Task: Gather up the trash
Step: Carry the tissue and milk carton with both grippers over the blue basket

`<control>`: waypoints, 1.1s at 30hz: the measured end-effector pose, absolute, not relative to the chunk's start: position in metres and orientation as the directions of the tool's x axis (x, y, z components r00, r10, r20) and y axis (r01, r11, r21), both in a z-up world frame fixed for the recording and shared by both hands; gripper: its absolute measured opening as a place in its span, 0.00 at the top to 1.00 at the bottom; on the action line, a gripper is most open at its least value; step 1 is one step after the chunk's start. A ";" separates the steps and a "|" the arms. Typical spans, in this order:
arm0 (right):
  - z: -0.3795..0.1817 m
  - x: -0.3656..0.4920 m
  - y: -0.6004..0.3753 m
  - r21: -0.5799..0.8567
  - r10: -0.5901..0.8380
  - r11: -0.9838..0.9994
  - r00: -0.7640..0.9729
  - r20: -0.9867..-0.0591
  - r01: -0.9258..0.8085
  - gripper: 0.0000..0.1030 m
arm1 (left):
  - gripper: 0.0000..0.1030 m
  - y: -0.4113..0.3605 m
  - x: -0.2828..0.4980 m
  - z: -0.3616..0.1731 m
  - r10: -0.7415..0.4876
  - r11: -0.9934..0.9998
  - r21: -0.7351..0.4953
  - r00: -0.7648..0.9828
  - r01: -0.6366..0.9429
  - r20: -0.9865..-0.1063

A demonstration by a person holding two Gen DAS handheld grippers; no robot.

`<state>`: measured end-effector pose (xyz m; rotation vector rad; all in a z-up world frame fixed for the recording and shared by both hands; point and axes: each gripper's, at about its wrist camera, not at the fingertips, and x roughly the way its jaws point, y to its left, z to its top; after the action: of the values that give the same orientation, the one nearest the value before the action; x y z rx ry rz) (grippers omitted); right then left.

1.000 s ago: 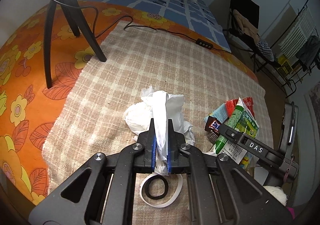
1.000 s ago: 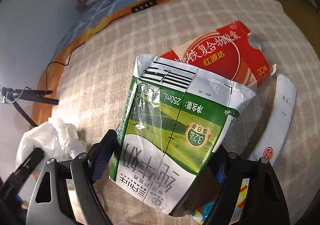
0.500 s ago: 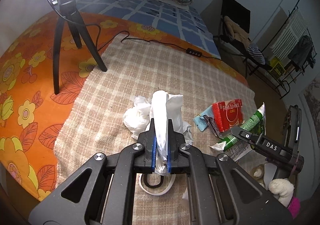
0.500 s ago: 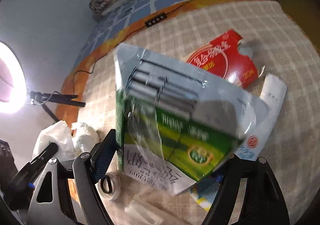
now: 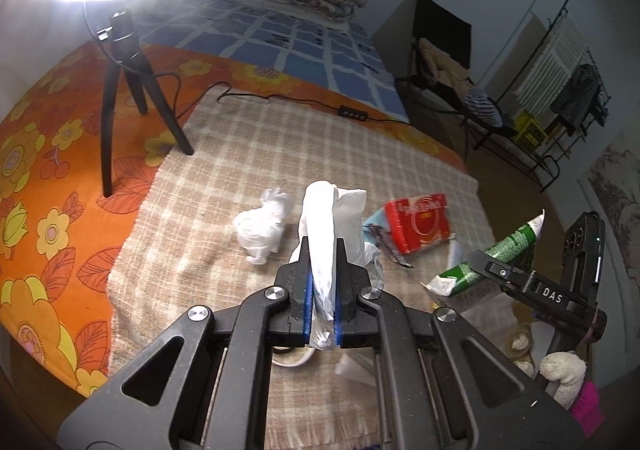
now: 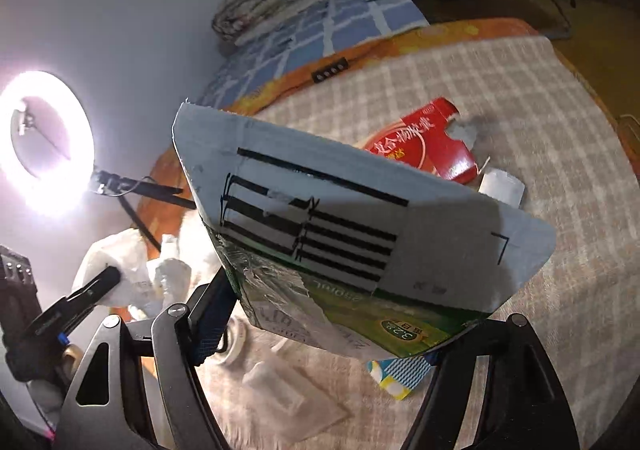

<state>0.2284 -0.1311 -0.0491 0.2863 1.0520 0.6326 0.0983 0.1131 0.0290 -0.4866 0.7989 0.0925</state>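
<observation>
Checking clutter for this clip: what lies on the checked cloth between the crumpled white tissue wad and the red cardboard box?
In the left wrist view, between the crumpled white tissue wad and the red cardboard box stands the white plastic bag, clamped in the left gripper.

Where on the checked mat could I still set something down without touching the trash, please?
Bare checked mat lies between the tripod, the cable controller and the crumpled tissue. It is crowded from the red box toward the near right edge, where wrappers lie under the milk carton.
</observation>
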 end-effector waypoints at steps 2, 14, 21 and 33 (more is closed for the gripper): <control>-0.041 0.223 -0.131 0.504 0.617 0.783 0.349 -0.706 -0.363 0.28 | 0.95 0.110 0.094 0.034 -0.122 0.882 -0.403 0.707 -0.244 -0.696; -0.021 0.200 -0.139 0.439 0.615 0.767 0.339 -0.712 -0.469 0.28 | 0.95 0.087 0.048 0.046 -0.194 0.895 -0.419 0.708 -0.156 -0.679; -0.021 0.160 -0.153 0.401 0.608 0.746 0.297 -0.737 -0.532 0.28 | 0.95 0.043 0.015 0.032 -0.247 0.915 -0.395 0.663 -0.080 -0.707; -0.053 0.088 -0.184 0.397 0.585 0.718 0.186 -0.790 -0.572 0.28 | 0.95 -0.026 -0.039 -0.030 -0.329 0.923 -0.385 0.506 -0.007 -0.797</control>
<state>0.0875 -0.1843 -0.0534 0.0131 1.1190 0.8148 -0.0393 -0.0261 -0.0304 -0.3630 1.0270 -0.1990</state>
